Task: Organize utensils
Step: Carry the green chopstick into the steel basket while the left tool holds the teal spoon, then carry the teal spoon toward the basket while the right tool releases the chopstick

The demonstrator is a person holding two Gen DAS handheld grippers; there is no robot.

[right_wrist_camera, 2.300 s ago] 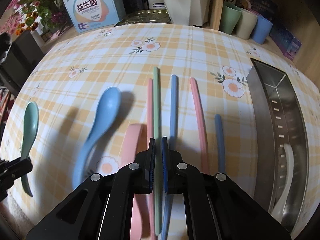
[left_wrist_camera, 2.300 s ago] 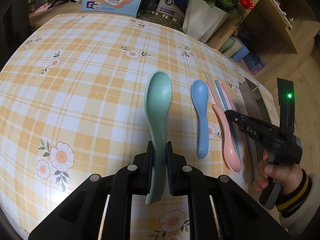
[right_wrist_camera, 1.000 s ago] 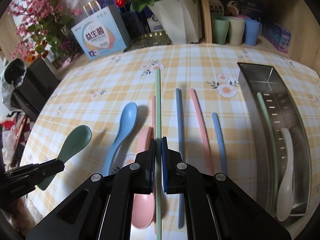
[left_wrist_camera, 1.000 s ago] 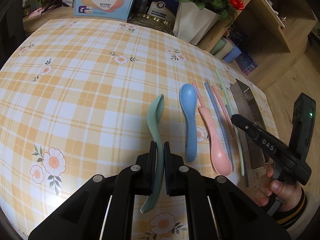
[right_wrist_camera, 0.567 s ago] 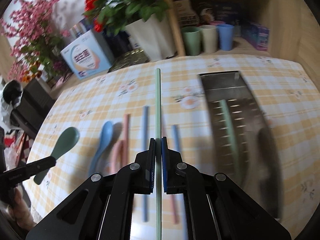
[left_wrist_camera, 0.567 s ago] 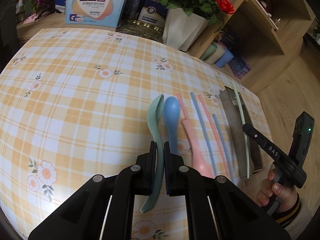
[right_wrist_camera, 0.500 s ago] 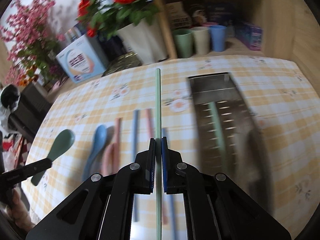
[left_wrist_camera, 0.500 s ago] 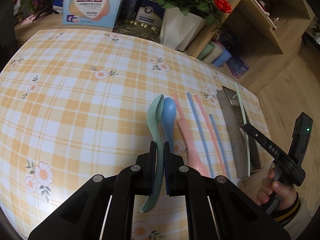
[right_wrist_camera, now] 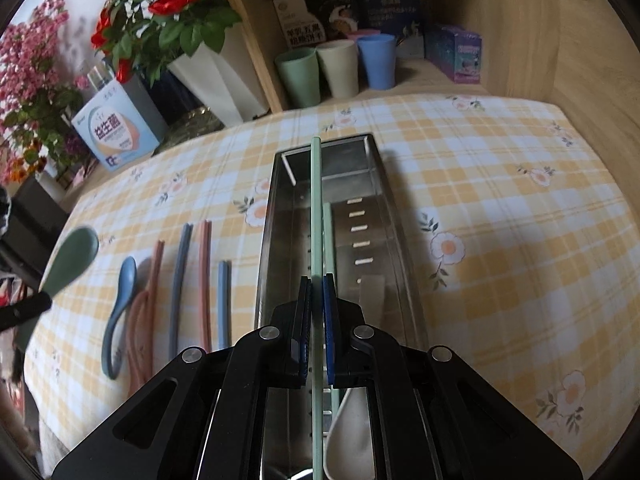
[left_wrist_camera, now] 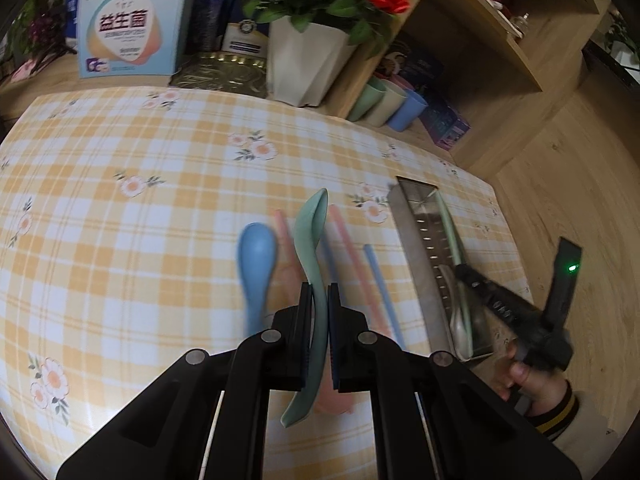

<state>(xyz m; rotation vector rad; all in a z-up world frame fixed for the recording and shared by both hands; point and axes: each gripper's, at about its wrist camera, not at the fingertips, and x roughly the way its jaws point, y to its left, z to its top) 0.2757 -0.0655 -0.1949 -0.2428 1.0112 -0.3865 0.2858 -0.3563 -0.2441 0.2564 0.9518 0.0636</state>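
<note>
Two grippers are working: the right gripper (right_wrist_camera: 316, 312) is clamping a green chopstick (right_wrist_camera: 316, 208) over the steel tray (right_wrist_camera: 280, 216), the left gripper (left_wrist_camera: 318, 308) is pinching a green spoon (left_wrist_camera: 312, 236) above the table, where releasing early risks it bouncing outside.

The steel tray (right_wrist_camera: 400, 264) runs from six toward twelve o'clock in the right wrist view, its open top partly taken by a green chopstick (right_wrist_camera: 328, 240) and a white spoon (right_wrist_camera: 352, 420) lying inside. At nine o'clock of the tray the cloth is crowded with a blue spoon (right_wrist_camera: 116, 316), a pink spoon (right_wrist_camera: 140, 320) and loose chopsticks (right_wrist_camera: 205, 280) side by side. At three o'clock the checked tablecloth (right_wrist_camera: 520, 240) lies bare. At twelve o'clock, cups (right_wrist_camera: 336, 68), a white flower pot (right_wrist_camera: 224, 80) and the wooden shelf wall (right_wrist_camera: 560, 40) block the far edge.
</note>
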